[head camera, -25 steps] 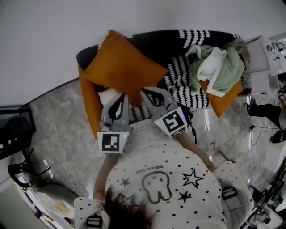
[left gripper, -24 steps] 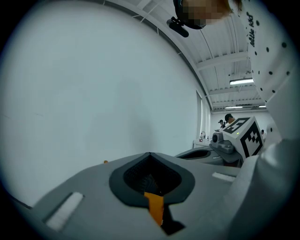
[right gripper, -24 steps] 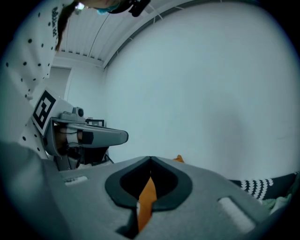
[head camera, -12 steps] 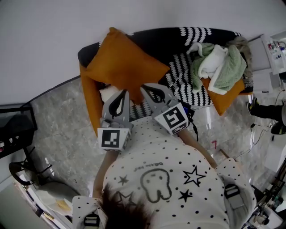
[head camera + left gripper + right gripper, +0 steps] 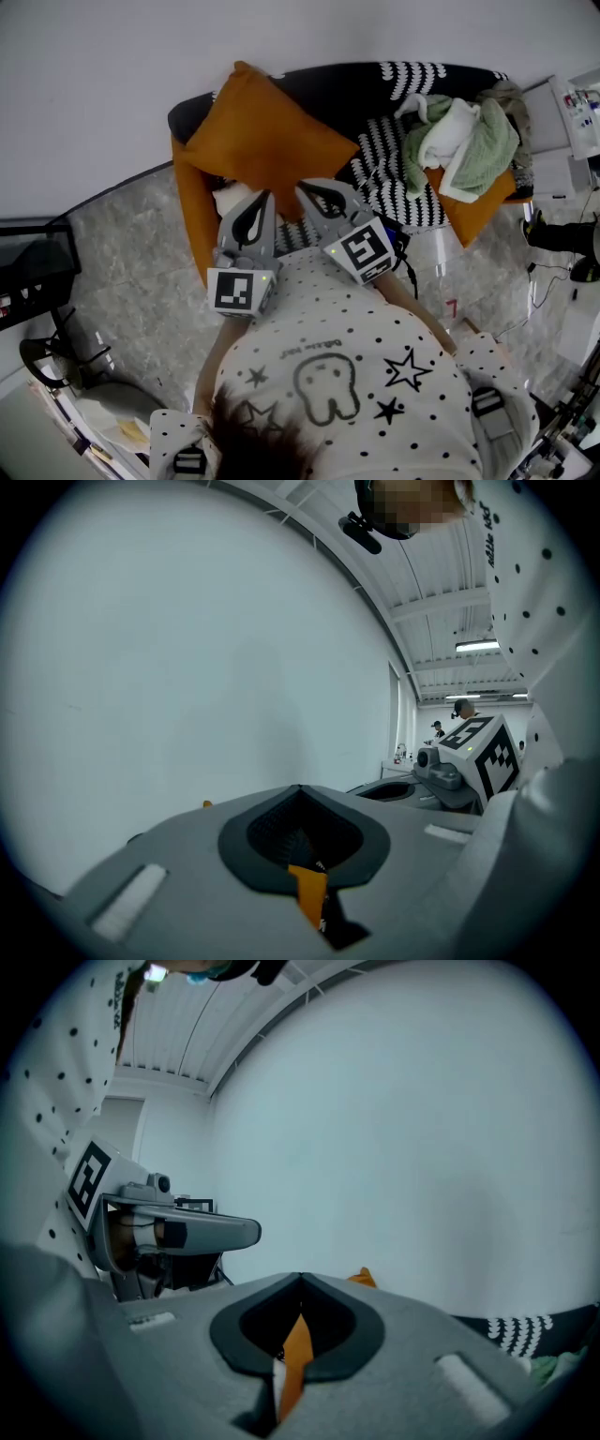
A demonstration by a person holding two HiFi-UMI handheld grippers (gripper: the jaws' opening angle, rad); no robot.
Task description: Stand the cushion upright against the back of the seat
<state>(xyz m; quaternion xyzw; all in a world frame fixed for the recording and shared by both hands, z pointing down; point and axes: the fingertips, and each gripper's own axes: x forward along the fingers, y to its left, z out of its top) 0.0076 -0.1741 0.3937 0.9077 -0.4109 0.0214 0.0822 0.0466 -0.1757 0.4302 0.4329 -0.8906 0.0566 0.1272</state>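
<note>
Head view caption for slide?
The orange cushion, pinched by left gripper and right gripper, stands corner-up on the sofa.

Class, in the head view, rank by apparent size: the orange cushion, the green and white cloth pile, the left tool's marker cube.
1. orange cushion
2. green and white cloth pile
3. marker cube, smallest despite being nearest the camera

A green-and-white cloth heap [image 5: 464, 141] lies on a striped throw [image 5: 384, 187]; marbled grey floor [image 5: 131, 253] spreads left, white wall [image 5: 281, 28] behind.
</note>
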